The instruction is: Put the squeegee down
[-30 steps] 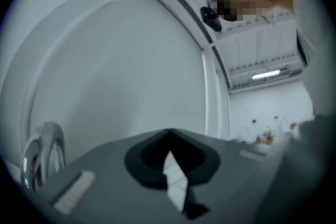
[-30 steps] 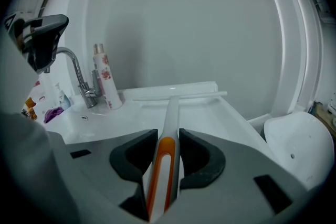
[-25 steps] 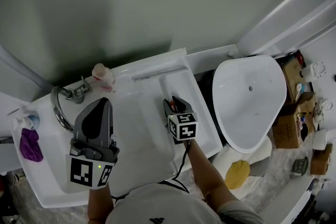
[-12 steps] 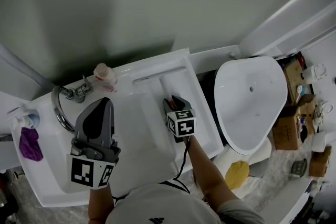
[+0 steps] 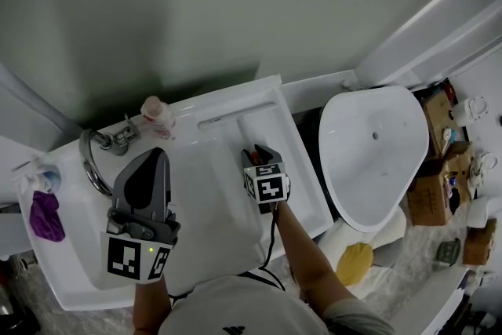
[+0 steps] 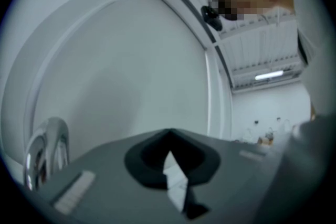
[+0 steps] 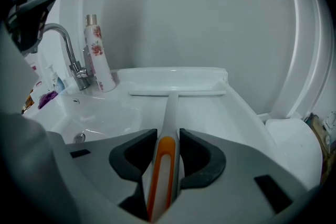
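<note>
Dim, flat greyish light, soft shadow on wall (image 5: 235,12) (head view), fisheye warping, dark corners.

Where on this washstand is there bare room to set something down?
Bare: the tray strip between the squeegee and the right rim, and the basin left of it. Crowded: the back left corner, with faucet and bottle.

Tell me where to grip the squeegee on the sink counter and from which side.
Grip the squeegee by its narrow orange-inlaid handle, coming from the front of the counter along the handle's line: the blade lies crosswise at the back and the handle points forward. The right gripper sits so now, handle between its jaws, which have just been opening.
</note>
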Motion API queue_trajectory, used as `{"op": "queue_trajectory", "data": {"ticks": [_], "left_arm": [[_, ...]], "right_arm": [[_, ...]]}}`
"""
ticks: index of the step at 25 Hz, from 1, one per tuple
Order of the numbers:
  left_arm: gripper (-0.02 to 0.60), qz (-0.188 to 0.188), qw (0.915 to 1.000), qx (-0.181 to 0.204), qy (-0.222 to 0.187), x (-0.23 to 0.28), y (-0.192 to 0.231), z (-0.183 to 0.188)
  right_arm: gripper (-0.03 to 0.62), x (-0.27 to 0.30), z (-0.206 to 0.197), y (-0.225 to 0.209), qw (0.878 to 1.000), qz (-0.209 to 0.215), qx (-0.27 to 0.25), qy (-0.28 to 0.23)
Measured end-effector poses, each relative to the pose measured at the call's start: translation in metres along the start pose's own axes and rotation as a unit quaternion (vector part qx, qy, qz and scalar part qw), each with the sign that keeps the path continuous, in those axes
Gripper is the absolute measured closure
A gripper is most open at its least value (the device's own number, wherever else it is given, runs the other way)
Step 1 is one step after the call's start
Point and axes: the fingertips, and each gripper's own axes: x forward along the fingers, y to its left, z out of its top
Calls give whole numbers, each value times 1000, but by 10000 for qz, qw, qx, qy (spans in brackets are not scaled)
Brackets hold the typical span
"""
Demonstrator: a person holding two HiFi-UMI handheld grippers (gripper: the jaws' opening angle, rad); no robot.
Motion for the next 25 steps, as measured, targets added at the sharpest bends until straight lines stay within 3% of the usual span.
{"op": "queue_trajectory", "data": {"ticks": [8,11,14,25], "left_arm": [[574,-28,10000,62,-52,-5,-8,7],[574,-65,9999,97,-78,-7,-13,11],[574,-110,9998,134,-133,-10,-19,15],[574,-201,9990,244,-314,-39,-45,31]], "right_arm": [[442,-25,14,-1,9990,-79,13,-434],[492,-42,20,-1,9975,-130,39,-688],[584,-60,26,-1,9952,-189,121,-952],[594,-130,39,14,9832,-215,76,-1809]]}}
